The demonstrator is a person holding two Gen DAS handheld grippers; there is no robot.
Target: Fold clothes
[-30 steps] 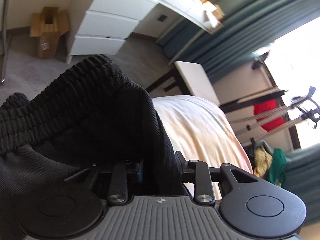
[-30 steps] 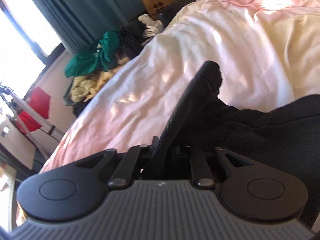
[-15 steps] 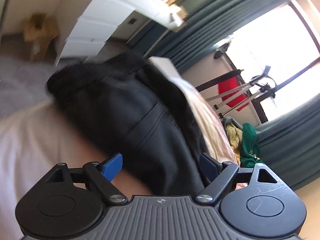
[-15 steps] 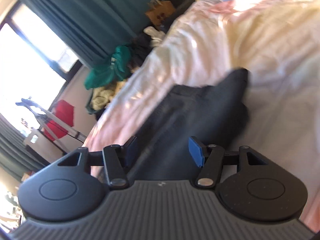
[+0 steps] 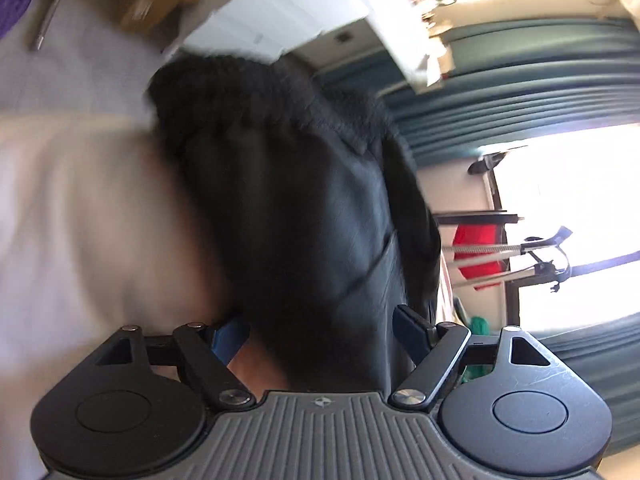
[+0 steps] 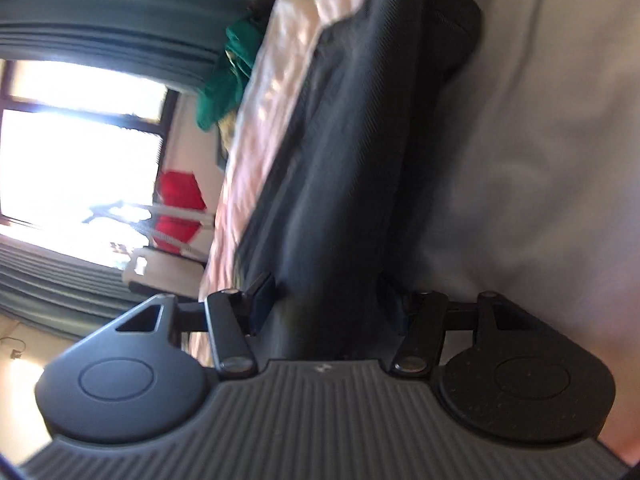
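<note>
— what sort of place is this?
— a bedroom at home: a bed (image 6: 520,160) under pale sheets, a white chest of drawers (image 5: 276,20), teal curtains (image 5: 520,92) by a bright window (image 6: 80,152), clothes heaped (image 6: 228,68) beside the bed.

Left hand-held gripper (image 5: 320,330): grey ribbed body, black round discs; silver screws, blue pads
</note>
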